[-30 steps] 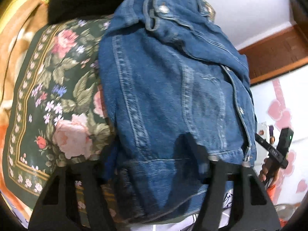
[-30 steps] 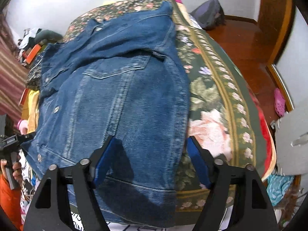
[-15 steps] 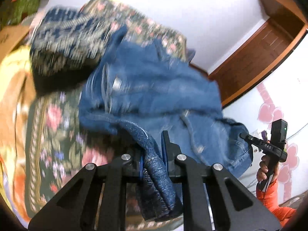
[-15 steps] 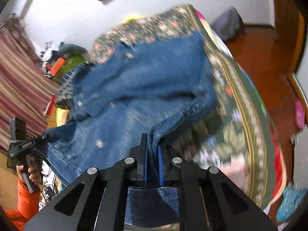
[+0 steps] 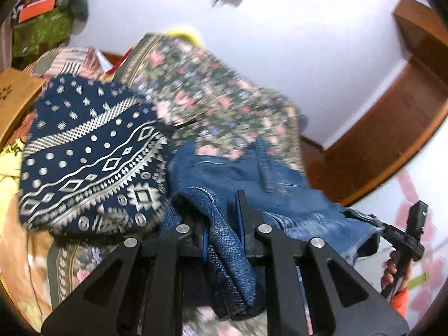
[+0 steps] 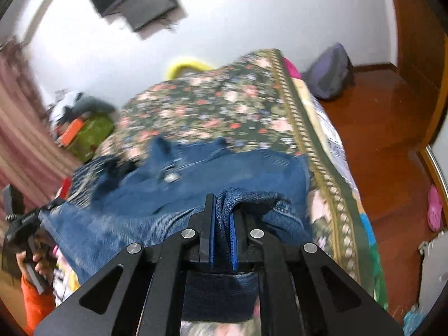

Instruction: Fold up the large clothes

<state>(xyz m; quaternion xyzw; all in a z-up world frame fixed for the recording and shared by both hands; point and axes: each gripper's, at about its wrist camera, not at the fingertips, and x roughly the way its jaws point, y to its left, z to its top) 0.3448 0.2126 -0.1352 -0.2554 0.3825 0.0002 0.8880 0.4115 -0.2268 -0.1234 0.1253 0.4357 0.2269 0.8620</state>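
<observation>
Jacket hem (image 6: 224,218) now lifted higher

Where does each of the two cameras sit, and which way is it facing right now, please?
Left wrist: on the left gripper, looking along its fingers, shut on the denim jacket, over the floral bedspread; the other hand's gripper shows far right.
Right wrist: on the right gripper, also clamping denim, facing the wall; the other hand shows far left.
Shared: jacket, bedspread, wall.
</observation>
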